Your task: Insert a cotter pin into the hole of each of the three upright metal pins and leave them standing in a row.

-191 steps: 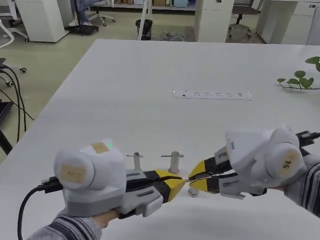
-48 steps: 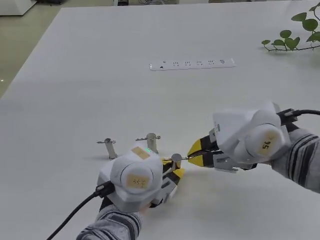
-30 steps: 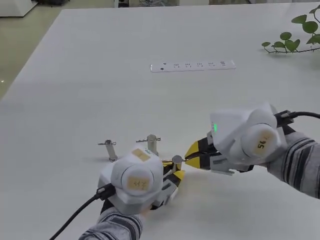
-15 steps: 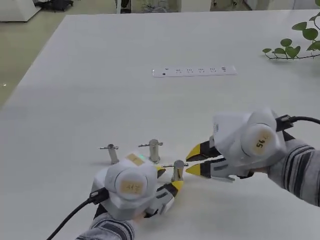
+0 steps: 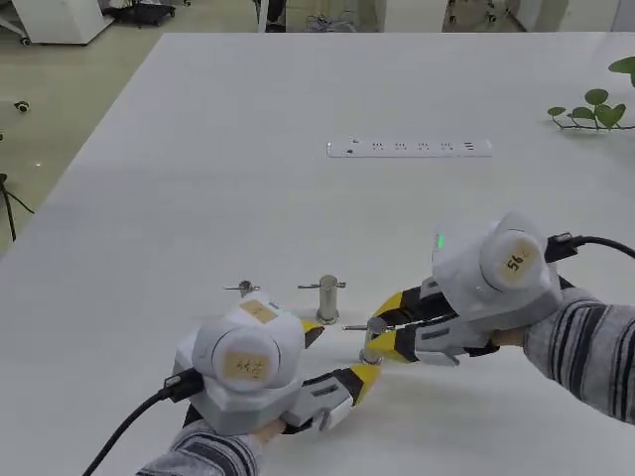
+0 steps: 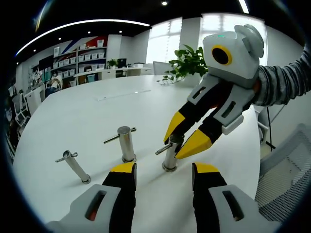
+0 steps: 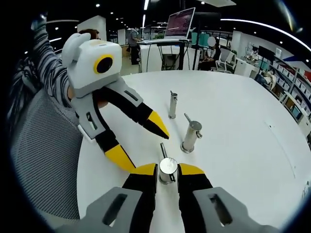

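as its own view shows plainly, right gripper (image 7: 168, 172) clamps the pin (image 7: 168, 165); left gripper (image 6: 165, 170) jaws apart.

Three metal pins (image 6: 127, 144), three cotter pins (image 6: 114, 138)

Bright even ceiling light, soft faint shadows, sharp focus, fisheye bending at gripper-view edges.
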